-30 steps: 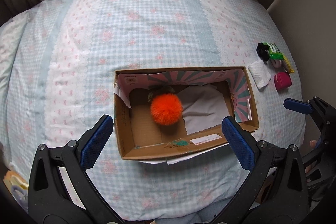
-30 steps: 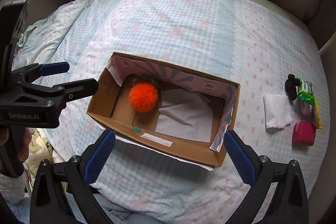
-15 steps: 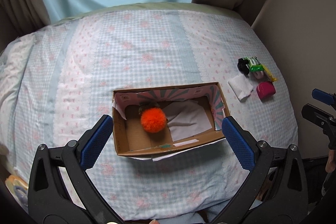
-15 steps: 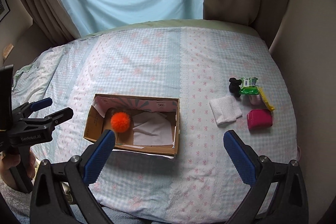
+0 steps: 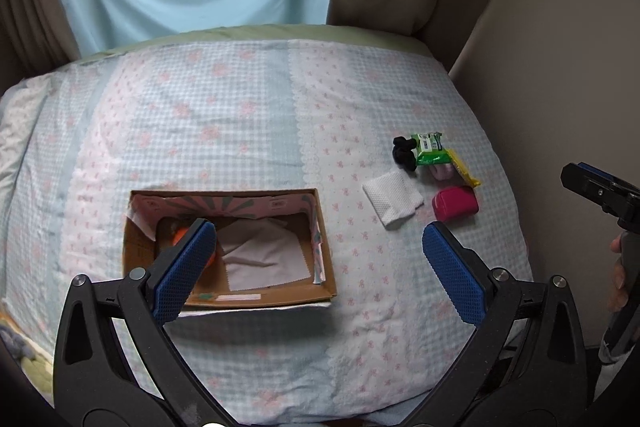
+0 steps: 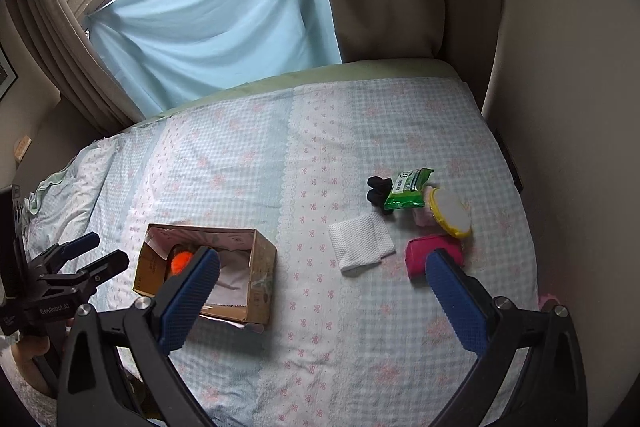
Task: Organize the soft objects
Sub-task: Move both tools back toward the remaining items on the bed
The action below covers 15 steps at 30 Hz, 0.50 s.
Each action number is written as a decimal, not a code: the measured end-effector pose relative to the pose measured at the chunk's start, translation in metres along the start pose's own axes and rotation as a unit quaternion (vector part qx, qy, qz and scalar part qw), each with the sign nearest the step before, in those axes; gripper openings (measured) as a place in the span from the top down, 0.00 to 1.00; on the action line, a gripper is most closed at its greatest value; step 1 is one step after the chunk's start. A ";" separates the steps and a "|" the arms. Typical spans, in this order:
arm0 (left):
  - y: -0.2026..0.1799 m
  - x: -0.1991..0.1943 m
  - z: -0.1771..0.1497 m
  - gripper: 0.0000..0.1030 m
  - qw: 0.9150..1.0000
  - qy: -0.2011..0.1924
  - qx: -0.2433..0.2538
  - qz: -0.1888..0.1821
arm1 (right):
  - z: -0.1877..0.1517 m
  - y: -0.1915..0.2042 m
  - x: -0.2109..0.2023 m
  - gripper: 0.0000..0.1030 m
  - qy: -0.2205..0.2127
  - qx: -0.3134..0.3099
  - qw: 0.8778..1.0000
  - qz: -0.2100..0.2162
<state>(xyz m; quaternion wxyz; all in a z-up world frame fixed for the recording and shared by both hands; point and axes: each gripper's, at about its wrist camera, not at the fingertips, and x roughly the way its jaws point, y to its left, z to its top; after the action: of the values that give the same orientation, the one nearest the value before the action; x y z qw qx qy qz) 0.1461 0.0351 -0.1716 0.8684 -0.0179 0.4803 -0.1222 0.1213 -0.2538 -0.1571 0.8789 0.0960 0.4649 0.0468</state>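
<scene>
The right claw (image 6: 322,287) hangs spread and empty above the bed (image 6: 240,167); the left claw (image 5: 316,259) is likewise spread. Ahead and right lie the white cloth (image 6: 362,243) and pink pouch (image 6: 434,255); the box (image 6: 262,275), holding an orange pompom (image 6: 182,261), sits ahead-left. Likely a reach for another item: descend over the cloth, then pinch.

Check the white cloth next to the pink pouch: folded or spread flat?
Folded. The white cloth lies as a compact square on the bedspread, with a doubled layer showing along its lower edge, just left of the pink pouch.
</scene>
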 end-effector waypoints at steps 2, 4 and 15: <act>-0.026 0.010 0.001 0.00 1.000 0.002 -0.005 0.003 | 0.009 -0.023 0.008 0.00 0.004 -0.003 1.000 0.006; -0.049 0.023 0.002 0.00 1.000 0.005 -0.012 0.008 | 0.018 -0.045 0.020 0.00 0.011 -0.006 1.000 0.013; -0.128 0.124 -0.001 0.00 0.995 0.075 -0.062 -0.005 | 0.064 -0.123 0.097 0.00 0.058 -0.009 0.998 0.035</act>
<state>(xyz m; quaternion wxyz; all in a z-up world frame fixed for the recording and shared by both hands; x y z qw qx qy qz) 0.1840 -0.1171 -0.2562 0.8267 -0.0654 0.5503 -0.0973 0.2286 -0.3652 -0.2266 0.8489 0.1019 0.5112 0.0870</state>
